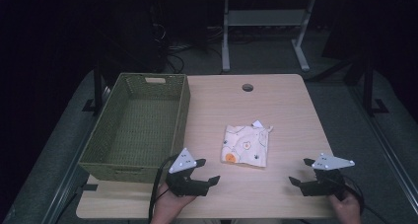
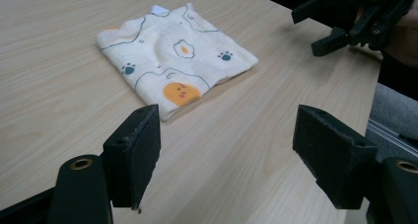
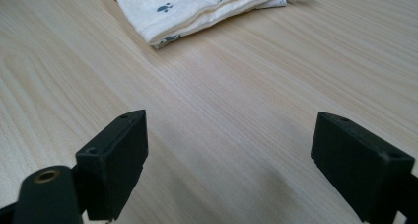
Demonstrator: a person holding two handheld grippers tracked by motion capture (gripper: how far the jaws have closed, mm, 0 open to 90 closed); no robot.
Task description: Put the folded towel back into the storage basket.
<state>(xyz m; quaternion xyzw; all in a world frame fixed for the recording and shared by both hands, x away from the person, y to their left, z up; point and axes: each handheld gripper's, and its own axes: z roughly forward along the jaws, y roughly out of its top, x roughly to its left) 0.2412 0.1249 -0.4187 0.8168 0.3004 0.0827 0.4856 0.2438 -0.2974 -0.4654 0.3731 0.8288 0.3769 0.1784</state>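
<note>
left gripper (image 1: 209,170): jaws apart, nothing held, nearer than the cloth | right gripper (image 1: 300,171): jaws apart, nothing held, near side | cloth (image 1: 246,144): folded flat mid-worktop (image 1: 286,105) | basket (image 1: 101,150): beyond-left of cloth

cut off at frame edges
folded cloth (image 3: 207,7) clipped by top edge in right gripper view; hands (image 1: 170,206) cropped at bottom of high view.
</note>
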